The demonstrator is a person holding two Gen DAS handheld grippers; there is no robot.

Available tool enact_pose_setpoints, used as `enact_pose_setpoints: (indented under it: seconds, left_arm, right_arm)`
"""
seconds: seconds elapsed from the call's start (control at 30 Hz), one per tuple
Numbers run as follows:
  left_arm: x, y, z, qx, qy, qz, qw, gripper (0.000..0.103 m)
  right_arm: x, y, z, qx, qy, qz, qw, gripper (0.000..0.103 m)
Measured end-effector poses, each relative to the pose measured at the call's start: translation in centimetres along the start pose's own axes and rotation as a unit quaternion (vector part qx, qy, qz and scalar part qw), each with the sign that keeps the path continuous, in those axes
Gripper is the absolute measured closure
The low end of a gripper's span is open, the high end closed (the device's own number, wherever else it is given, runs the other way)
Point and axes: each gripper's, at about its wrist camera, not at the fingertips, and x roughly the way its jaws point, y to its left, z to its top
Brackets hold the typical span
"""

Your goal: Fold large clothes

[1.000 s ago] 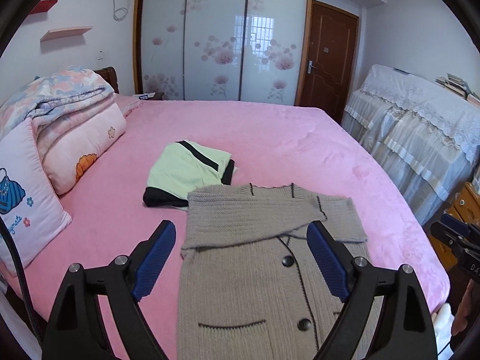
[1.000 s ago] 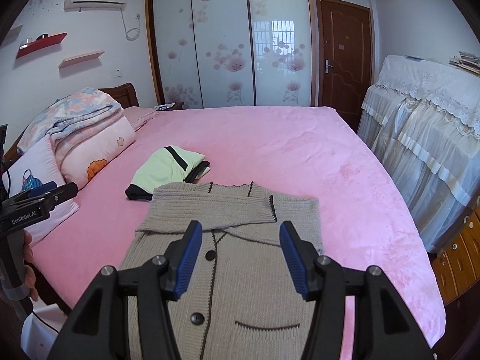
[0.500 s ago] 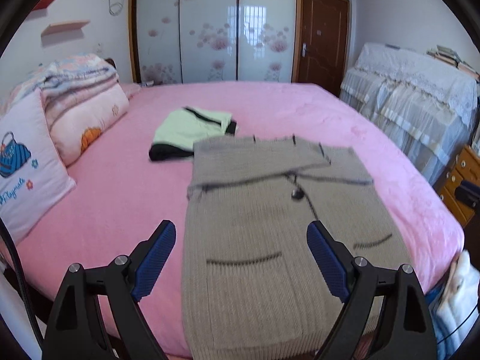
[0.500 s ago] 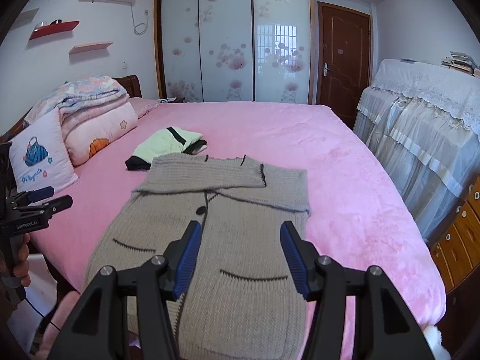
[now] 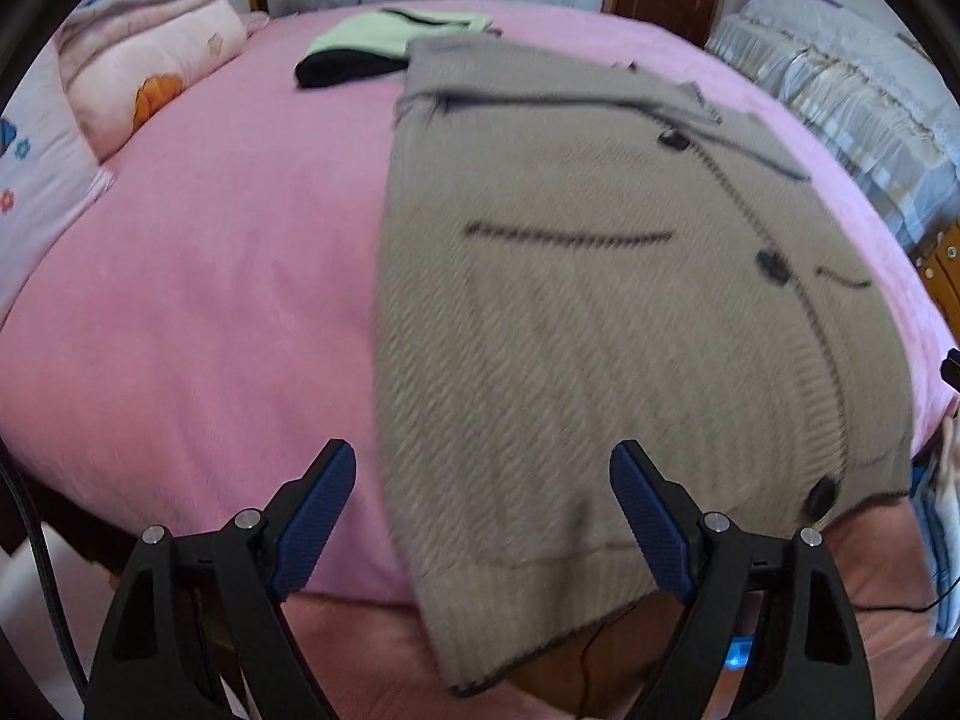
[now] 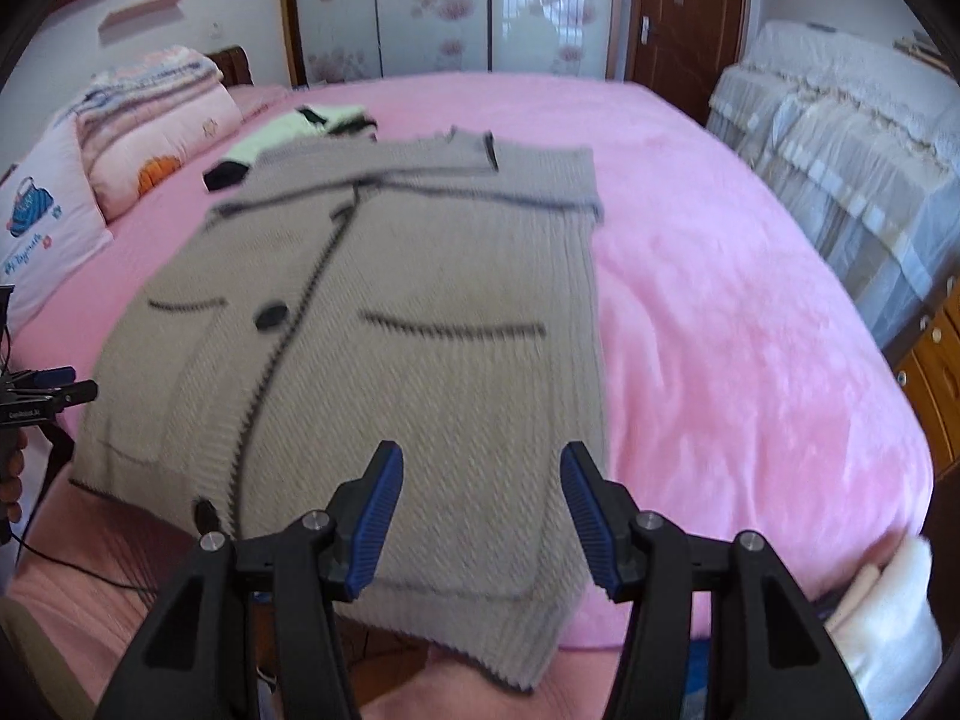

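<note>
The left gripper (image 5: pixel 483 474) hangs with its jaws spread wide and empty over the near hem of the grey cardigan (image 5: pixel 600 312), and the right gripper (image 6: pixel 480 480) stands partly spread, empty, over that hem's other corner. The cardigan lies flat, buttons up, on the pink bed (image 6: pixel 750 312), its hem drooping over the near edge, with a folded green-and-black garment (image 5: pixel 384 39) beyond its collar.

Both wrist views look steeply down from the foot of the pink bed (image 5: pixel 180 300), close over the cardigan (image 5: pixel 570 330) hem. The left camera sits over its left edge, the right camera over its right half (image 6: pixel 450 360); both share the wardrobe (image 6: pixel 432 6) beyond.
</note>
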Motion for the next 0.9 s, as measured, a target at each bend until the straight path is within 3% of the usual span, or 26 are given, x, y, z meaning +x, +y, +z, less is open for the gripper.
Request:
enact_pose_setpoints:
  seconds: [0.13,0.23,0.33,0.53,0.63,0.67,0.7,0.77,0.83,0.9]
  left_arm:
    - [1.3,1.2,-1.8,-0.002,0.027,-0.01,0.9996,0.018]
    - [2.5,1.6,-2.7,-0.002,0.05,-0.035,0.9981,0.027]
    - [3.3,1.5,-3.8,0.004,0.07,-0.054,0.9961,0.029]
    - [3.8,1.1,-4.9,0.021,0.074,-0.062,0.9951,0.029]
    - [3.5,1.5,-5.1,0.018,0.078,-0.071,0.9943,0.031]
    - [3.5,1.6,-5.1,0.019,0.08,-0.071,0.9941,0.034]
    - [3.5,1.5,-5.2,0.022,0.083,-0.072,0.9937,0.045]
    - [3.6,1.4,-5.4,0.026,0.089,-0.076,0.9928,0.057]
    - [3.9,1.4,-5.5,0.017,0.101,-0.096,0.9901,0.08]
    - [4.0,0.8,-6.0,0.017,0.106,-0.091,0.9901,0.086]
  right_arm:
    - [1.8,-2.2,-2.2,0.007,0.04,-0.004,0.999,0.048]
    - [3.4,-3.8,-3.6,0.023,0.081,0.004,0.996,0.048]
    - [4.6,-4.7,-5.0,0.04,0.111,0.014,0.993,0.048]
    - [6.4,-4.9,-7.2,0.052,0.141,0.041,0.988,0.048]
    - [6.4,-4.4,-7.5,0.035,0.131,0.035,0.99,0.048]
    - [6.4,-4.4,-7.5,0.033,0.13,0.037,0.99,0.052]
    - [6.3,-4.3,-7.5,0.032,0.129,0.045,0.99,0.057]
    - [6.1,-4.0,-7.5,0.029,0.129,0.065,0.989,0.087]
    - [5.9,-3.5,-7.4,0.021,0.127,0.069,0.989,0.09]
    - [6.1,-3.2,-7.5,0.013,0.126,0.065,0.99,0.092]
